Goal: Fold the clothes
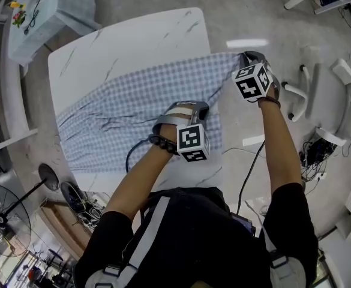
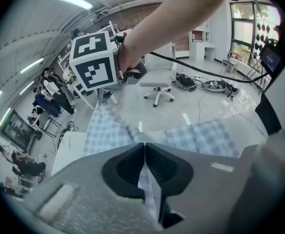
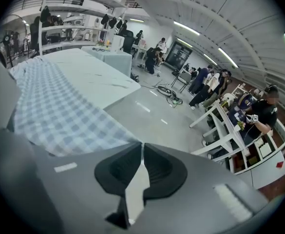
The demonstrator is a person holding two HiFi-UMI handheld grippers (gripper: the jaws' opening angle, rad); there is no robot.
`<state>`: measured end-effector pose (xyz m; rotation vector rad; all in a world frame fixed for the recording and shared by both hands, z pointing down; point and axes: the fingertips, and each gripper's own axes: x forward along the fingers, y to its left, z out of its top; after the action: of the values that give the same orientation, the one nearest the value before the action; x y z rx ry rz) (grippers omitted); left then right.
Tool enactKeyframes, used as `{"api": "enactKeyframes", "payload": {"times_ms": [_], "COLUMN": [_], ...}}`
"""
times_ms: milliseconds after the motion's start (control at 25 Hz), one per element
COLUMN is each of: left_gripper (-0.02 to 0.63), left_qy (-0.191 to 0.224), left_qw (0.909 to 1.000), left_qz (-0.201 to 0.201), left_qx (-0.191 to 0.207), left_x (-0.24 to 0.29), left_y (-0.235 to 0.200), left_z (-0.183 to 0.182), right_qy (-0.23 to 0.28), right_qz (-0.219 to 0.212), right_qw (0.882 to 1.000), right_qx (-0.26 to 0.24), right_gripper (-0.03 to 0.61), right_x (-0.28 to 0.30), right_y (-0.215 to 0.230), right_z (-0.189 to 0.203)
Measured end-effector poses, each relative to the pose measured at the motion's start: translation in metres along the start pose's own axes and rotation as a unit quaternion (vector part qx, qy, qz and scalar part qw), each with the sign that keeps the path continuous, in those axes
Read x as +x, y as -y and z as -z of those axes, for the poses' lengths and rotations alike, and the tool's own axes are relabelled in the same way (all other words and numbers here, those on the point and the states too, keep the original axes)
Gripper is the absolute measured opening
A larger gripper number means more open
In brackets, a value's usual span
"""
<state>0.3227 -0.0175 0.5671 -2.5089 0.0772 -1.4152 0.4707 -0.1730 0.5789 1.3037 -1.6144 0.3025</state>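
Blue-and-white checked garment [image 1: 121, 110] lying spread and rumpled across the white marbled table [image 1: 133, 41], its length running from near left to far right. The left gripper [image 1: 183, 108] is clenched on the garment's near edge, and the left gripper view shows a thin fold of check between its closed jaws. The right gripper [image 1: 249, 57] is clamped on the far right corner, at the table's right edge, with a pale strip of cloth pinched between its jaws.

The step in hand appears to be lifting the right-hand end and carrying it over toward the left for a first fold. To do this well, both grips need to be firm. The two held points should rise and travel together, so that the edge between them is taut and straight. The moving end should then be laid down with its edge matched to the edge beneath. The wrinkles in the middle are best smoothed before the fold is pressed, lest they be trapped.
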Motion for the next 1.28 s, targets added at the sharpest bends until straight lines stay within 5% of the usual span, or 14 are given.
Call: {"api": "enactKeyframes", "payload": {"times_ms": [200,320,760,1000,1280], "left_gripper": [0.058,0.106,0.107,0.107,0.114], "left_qy": [0.003,0.010,-0.003,0.009,-0.028], "left_qw": [0.9995,0.9999,0.9991,0.9931,0.9880], "left_qz": [-0.004,0.008,0.019,0.002,-0.003], "left_qx": [0.032,0.004,-0.038,-0.117,-0.152], "left_x": [0.002,0.000,0.006,-0.008,-0.026], "left_y": [0.000,-0.002,-0.006,-0.021,-0.013], "left_z": [-0.007,-0.010,-0.003,0.004,0.049], "right_qy": [-0.001,0.005,0.011,0.024,0.011], "right_qz": [-0.009,-0.040,-0.088,-0.139,-0.216], "right_qw": [1.000,0.999,0.995,0.990,0.973], "right_qx": [0.003,0.003,-0.043,0.001,-0.077], "right_gripper": [0.058,0.129,0.134,0.133,0.132], "right_x": [0.000,-0.002,-0.014,-0.043,-0.064], "right_y": [0.002,-0.009,-0.061,-0.085,-0.143], "right_z": [0.003,-0.002,0.014,0.024,0.065]}}
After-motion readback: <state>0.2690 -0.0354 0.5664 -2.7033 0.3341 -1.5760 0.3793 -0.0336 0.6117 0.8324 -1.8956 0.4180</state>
